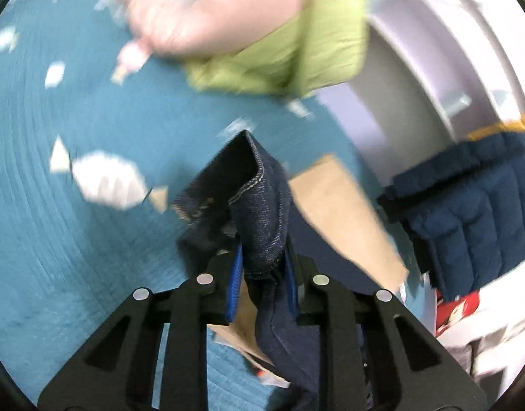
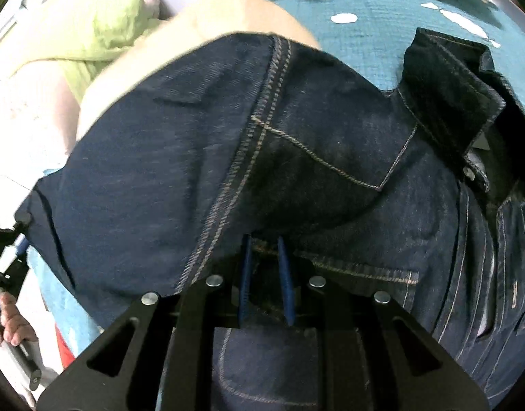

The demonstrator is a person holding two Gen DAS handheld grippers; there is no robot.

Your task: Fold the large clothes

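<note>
The right gripper (image 2: 265, 267) pinches a fold of the dark denim jacket (image 2: 228, 157), which drapes over the teal bedspread (image 2: 372, 34). Its collar (image 2: 461, 102) lies toward the right edge, and a lime-green garment (image 2: 91, 34) sits near the far-left corner.

Coarse matt denim jacket (image 2: 296, 137) with tan stitching lies over a crinkled teal cloth bedspread (image 2: 365, 27).

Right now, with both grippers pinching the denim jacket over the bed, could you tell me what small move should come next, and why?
Probably raise both a little and draw them apart. The left gripper and right gripper each pinch the denim jacket, which hangs bunched over the blue bedspread rather than spread flat, so it likely needs straightening before any fold.
</note>
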